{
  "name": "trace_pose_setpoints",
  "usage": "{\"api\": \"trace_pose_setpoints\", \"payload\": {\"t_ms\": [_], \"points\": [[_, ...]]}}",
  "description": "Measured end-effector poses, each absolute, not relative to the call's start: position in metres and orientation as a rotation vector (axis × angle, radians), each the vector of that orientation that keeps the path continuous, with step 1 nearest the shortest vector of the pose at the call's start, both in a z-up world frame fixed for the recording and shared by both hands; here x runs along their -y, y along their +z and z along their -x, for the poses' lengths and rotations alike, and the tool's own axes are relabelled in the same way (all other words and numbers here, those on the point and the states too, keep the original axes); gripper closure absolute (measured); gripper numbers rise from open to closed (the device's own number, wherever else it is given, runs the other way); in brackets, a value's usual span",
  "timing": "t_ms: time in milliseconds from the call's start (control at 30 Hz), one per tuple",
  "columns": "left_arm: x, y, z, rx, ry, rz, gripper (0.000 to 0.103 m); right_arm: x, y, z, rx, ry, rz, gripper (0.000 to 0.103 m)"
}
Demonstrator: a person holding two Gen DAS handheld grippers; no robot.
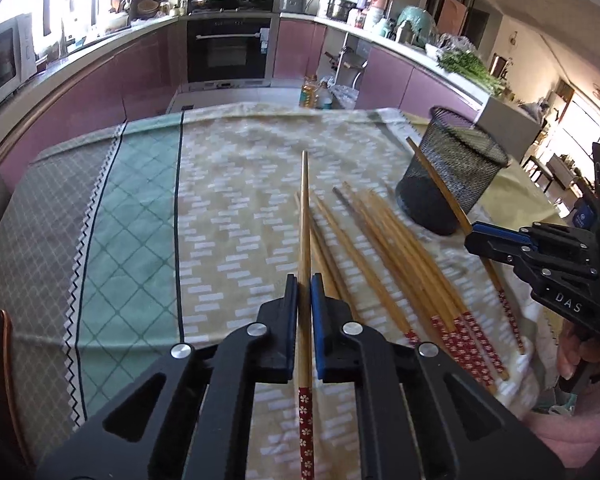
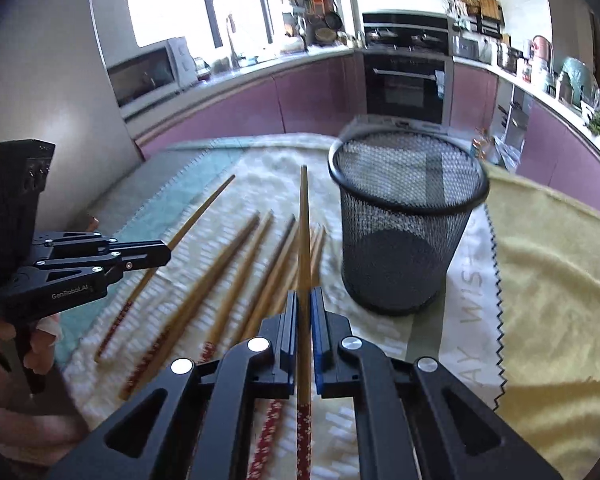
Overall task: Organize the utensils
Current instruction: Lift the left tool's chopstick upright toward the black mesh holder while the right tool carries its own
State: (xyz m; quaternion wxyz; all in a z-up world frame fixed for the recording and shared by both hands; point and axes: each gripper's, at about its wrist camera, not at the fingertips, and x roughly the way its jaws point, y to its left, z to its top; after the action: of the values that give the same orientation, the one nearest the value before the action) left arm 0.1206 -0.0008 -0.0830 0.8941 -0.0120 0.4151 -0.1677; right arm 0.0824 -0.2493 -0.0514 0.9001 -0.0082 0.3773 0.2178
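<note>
My left gripper (image 1: 304,286) is shut on a wooden chopstick (image 1: 305,216) with a red flowered end, held above the tablecloth; it also shows in the right wrist view (image 2: 162,254). My right gripper (image 2: 304,300) is shut on another chopstick (image 2: 304,224), lifted beside the black mesh holder (image 2: 404,224); it also shows in the left wrist view (image 1: 476,236). Several more chopsticks (image 1: 384,256) lie in a loose pile on the cloth, left of the holder (image 1: 452,176). The holder stands upright and looks empty.
A patterned tablecloth (image 1: 228,184) covers the table, with a yellow cloth (image 2: 548,288) at the right. Kitchen counters, an oven (image 1: 228,48) and oil bottles (image 1: 316,96) lie beyond the table's far edge.
</note>
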Motion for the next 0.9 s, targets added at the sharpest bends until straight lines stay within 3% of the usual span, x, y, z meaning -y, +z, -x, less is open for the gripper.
{"api": "trace_pose_setpoints", "payload": {"t_ms": [467, 900], "points": [[0.004, 0.015, -0.074, -0.641, -0.497, 0.063, 0.096, 0.280, 0.006, -0.063, -0.613, 0.480, -0.059, 0.097], [0.051, 0.073, -0.104, -0.518, -0.627, 0.102, 0.096, 0.304, 0.057, -0.086, -0.460, 0.473, -0.107, 0.097]]}}
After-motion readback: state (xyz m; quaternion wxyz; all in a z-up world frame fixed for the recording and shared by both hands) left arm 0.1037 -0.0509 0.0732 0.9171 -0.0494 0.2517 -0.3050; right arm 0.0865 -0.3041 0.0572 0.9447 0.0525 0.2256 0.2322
